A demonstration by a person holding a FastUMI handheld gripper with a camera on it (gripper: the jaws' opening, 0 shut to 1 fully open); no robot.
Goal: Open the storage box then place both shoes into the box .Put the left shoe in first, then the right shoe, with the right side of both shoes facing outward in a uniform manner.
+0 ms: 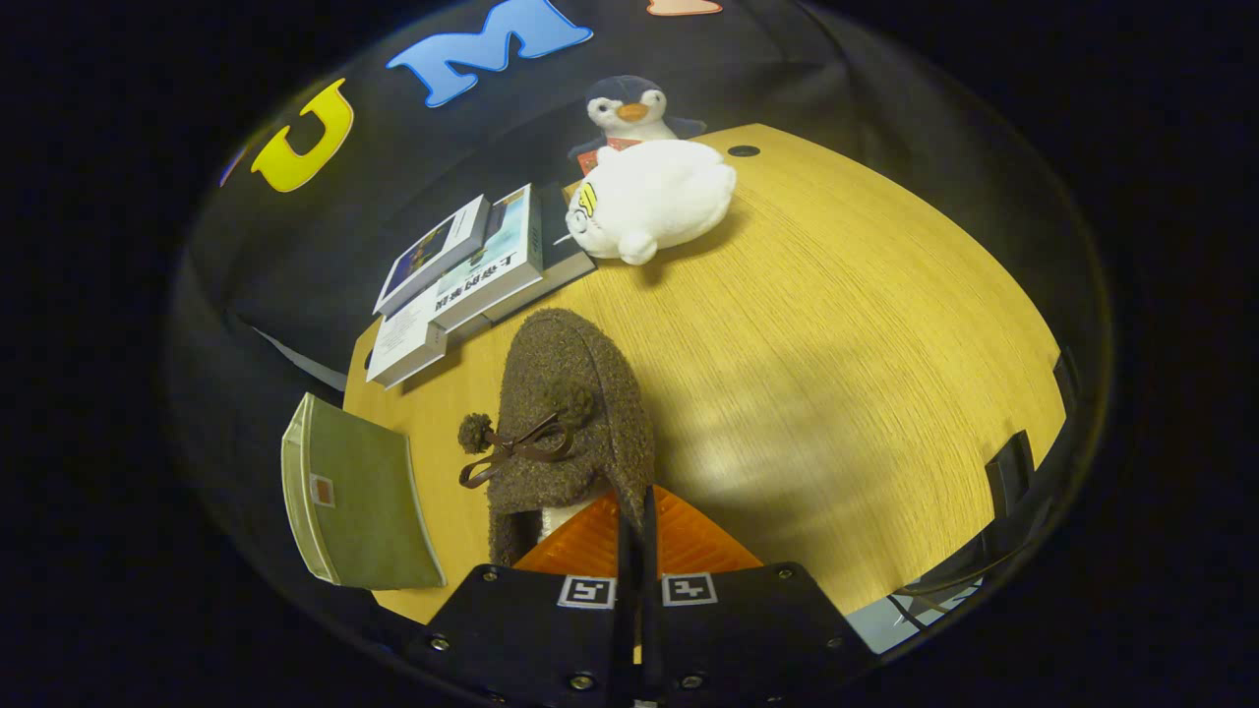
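We have the tongs [637, 536] pressed together on the heel rim of the brown shoe [570, 413], whose long axis runs straight ahead, toe away. The green storage box [359, 497] lies on the surface [836, 344] just beside the shoe, so we judge the carry short.

brown fuzzy shoe [570, 423] with pom-pom bow, toe pointing away, green storage box [359, 497] just beside

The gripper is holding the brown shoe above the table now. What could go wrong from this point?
1. The gripper pinches only the back rim of the brown shoe, fingers nearly together. The long toe hangs ahead, so the shoe may swing or slip.
2. The green box sits at the table's corner, partly past its edge. A push while loading could knock it off.
3. The pompom and bow might catch on the box rim.
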